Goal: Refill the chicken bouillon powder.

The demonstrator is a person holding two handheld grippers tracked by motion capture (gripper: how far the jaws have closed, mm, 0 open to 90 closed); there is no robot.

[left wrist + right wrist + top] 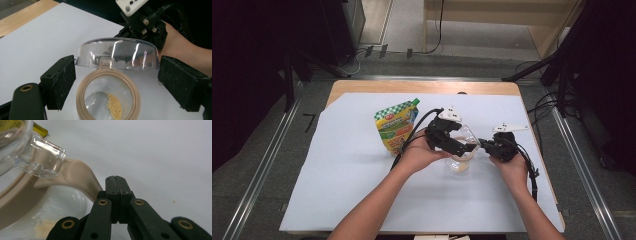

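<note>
- White sheeting (362, 190) covers the wooden surface (422, 87); grey floor, metal rails and dark stands surround it, with pale wooden furniture beyond.
- Two forearms enter from the bottom edge of the high view, cut off below the elbow.
- Left hand (419, 156) carries the left tongs (117, 80), released: the two black, rough-textured pads stand well apart, one on either side of the jar mouth.
- Clear jar (460, 162) near the surface centre: round, with a beige ring (81, 87) at the mouth and a small heap of yellowish granules (114, 106) on the bottom. The lower jar wall is cut off in the left gripper view.
- Domed transparent lid (117, 53), glossy with streaked reflections, tilts up behind the mouth.
- Right tongs (116, 188), clenched: the jaws meet with no gap, just beside a beige tab (80, 178) curving off the ring. Whether they pinch its edge cannot be made out.
- Right hand (512, 165) lies to the jar's right.
- Farther off, a flat pouch (396, 125), green-checked and yellow with a green spout, lies on the sheeting; its print is too small to read.
</note>
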